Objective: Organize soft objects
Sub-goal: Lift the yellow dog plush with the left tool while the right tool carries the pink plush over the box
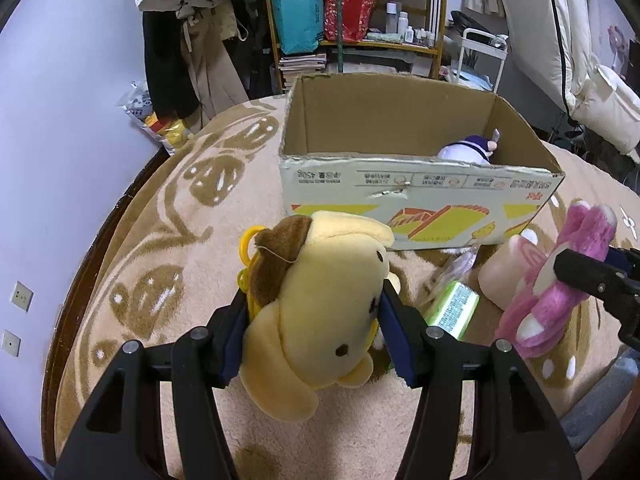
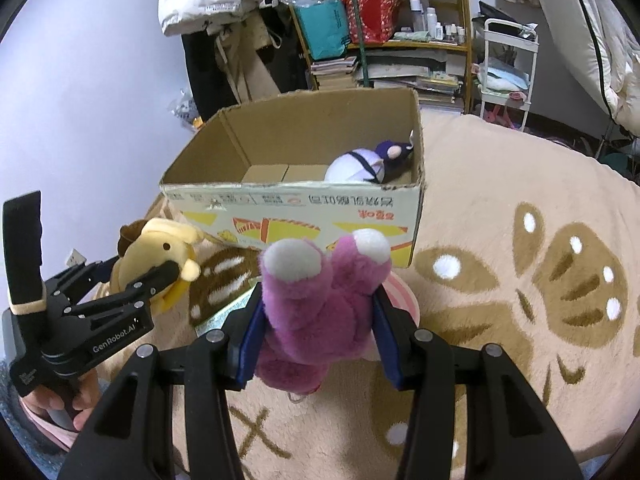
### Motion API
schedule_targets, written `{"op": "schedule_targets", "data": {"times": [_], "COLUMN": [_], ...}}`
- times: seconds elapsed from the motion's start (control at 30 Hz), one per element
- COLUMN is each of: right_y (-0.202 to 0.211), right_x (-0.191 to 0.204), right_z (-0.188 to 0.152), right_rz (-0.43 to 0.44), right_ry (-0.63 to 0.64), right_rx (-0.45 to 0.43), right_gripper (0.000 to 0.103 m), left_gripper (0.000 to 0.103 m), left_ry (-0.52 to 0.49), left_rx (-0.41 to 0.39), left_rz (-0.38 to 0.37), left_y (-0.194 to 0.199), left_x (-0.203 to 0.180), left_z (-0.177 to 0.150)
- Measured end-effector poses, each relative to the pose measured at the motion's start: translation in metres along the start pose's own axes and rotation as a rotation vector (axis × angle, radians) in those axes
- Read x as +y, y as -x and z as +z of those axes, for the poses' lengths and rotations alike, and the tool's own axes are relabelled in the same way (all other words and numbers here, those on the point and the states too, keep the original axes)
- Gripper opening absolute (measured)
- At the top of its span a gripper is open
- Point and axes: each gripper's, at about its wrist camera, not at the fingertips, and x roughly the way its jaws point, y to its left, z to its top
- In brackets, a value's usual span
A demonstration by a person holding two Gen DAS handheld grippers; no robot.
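We have the left hand-held gripper (image 1: pixel 312 320) clamped on the yellow dog plush (image 1: pixel 320 300) and the right hand-held gripper (image 2: pixel 316 316) on the pink plush (image 2: pixel 320 300), both at lower centre of their frames; next, we judge, comes carrying them over the cardboard box (image 2: pixel 296 200) rim.

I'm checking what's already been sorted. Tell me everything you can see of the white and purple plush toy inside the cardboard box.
The white and purple plush toy lies in the cardboard box, in its right near corner as the right wrist view shows it. It has a round white body crossed by thin dark straps, a dark purple head end and a small pink patch. It looks like soft fabric. It lies on its side on the box floor, close against the right wall. Neither claw touches it.
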Motion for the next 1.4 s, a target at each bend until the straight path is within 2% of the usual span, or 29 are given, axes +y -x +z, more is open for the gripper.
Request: {"op": "schedule_targets", "data": {"times": [0.13, 0.4, 0.93, 1.07, 1.4], "right_y": [0.010, 0.037, 0.073, 0.074, 0.064], "right_x": [0.001, -0.001, -0.006, -0.007, -0.012], "right_z": [0.003, 0.008, 0.034, 0.042, 0.060], "right_rz": [-0.007, -0.026, -0.006, -0.032, -0.090], "right_ry": [0.005, -0.008, 0.004, 0.006, 0.030], "right_rx": [-0.054, -0.218, -0.504, -0.539, -0.558], "right_gripper": [0.052, 0.052, 0.052, 0.052, 0.052], "left_gripper": [0.058, 0.058, 0.059, 0.059, 0.059], "left_ry": [0.016, 0.041, 0.043, 0.021, -0.014], "left_rx": [-0.028, -0.099, -0.414, -0.460, -0.481], "left_rz": [-0.004, -0.017, 0.025, 0.030, 0.049], "left_y": [0.006, 0.021, 0.079, 0.081, 0.064], "left_x": [0.003, 0.006, 0.007, 0.002, -0.010], "left_z": [0.002, 0.005, 0.025, 0.034, 0.050]}}
